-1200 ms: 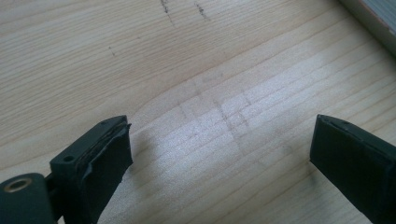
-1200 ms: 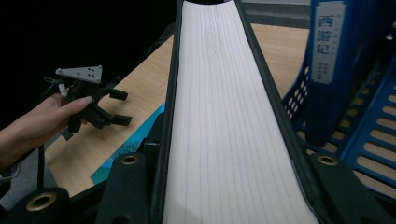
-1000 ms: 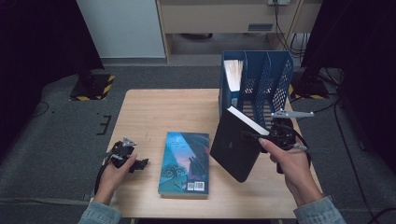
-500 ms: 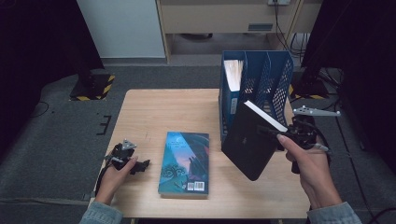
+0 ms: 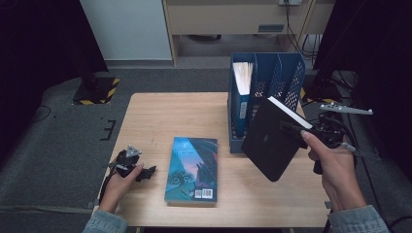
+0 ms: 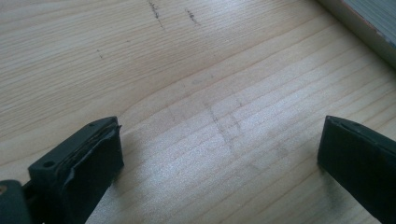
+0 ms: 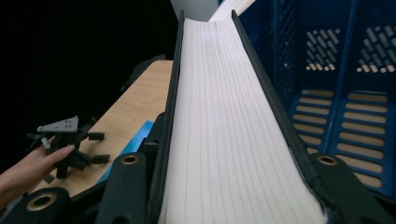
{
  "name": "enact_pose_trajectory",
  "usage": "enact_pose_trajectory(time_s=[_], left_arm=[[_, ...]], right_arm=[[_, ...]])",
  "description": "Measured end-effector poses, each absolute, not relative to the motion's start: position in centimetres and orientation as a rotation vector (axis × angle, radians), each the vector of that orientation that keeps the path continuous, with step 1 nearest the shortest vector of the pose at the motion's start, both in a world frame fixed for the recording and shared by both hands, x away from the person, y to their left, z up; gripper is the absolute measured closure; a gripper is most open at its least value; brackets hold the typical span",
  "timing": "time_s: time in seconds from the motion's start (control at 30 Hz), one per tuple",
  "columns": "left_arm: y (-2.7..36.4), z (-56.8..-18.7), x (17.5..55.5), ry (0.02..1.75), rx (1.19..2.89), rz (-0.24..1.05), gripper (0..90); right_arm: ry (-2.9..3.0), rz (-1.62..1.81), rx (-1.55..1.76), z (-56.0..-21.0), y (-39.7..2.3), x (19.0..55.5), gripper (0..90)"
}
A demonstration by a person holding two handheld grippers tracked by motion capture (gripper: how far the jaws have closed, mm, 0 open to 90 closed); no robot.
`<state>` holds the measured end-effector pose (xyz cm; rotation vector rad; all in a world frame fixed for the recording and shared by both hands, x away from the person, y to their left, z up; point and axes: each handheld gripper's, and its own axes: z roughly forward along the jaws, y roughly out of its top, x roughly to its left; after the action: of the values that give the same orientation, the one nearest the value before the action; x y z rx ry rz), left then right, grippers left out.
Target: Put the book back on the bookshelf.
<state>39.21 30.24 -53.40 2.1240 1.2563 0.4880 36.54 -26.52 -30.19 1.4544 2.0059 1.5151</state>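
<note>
The work in hand looked like filing books into the blue rack (image 5: 272, 82), and it seemed about a third done. One book (image 5: 241, 77) already stood upright in the rack's leftmost slot. The right gripper (image 5: 311, 130) was clamped on a black book (image 5: 269, 138), its jaws pressing both covers with the white page edge (image 7: 224, 130) between them; the book hung tilted in the air just in front of the rack, lifted clear of the table (image 5: 160, 116) and not yet in a slot. The two slots to the right of the filed book appeared free. A teal book (image 5: 192, 170) lay flat, well in front of the rack and untouched. The left gripper (image 5: 132, 165) rested farther left of the rack, jaws spread wide over bare wood and holding nothing.
</note>
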Motion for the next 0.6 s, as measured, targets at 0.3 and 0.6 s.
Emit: enact_pose_trajectory(time_s=[0.3, 0.6], left_arm=[[30.1, -53.4, 39.1, 1.261, 2.115, 0.491, 0.0], [30.1, -53.4, 39.1, 1.261, 2.115, 0.491, 0.0]], right_arm=[[1.934, 1.519, 1.494, -29.3, -28.0, 37.4, 52.5], [1.854, 1.478, 1.525, -28.8, -29.1, 38.8, 52.5]])
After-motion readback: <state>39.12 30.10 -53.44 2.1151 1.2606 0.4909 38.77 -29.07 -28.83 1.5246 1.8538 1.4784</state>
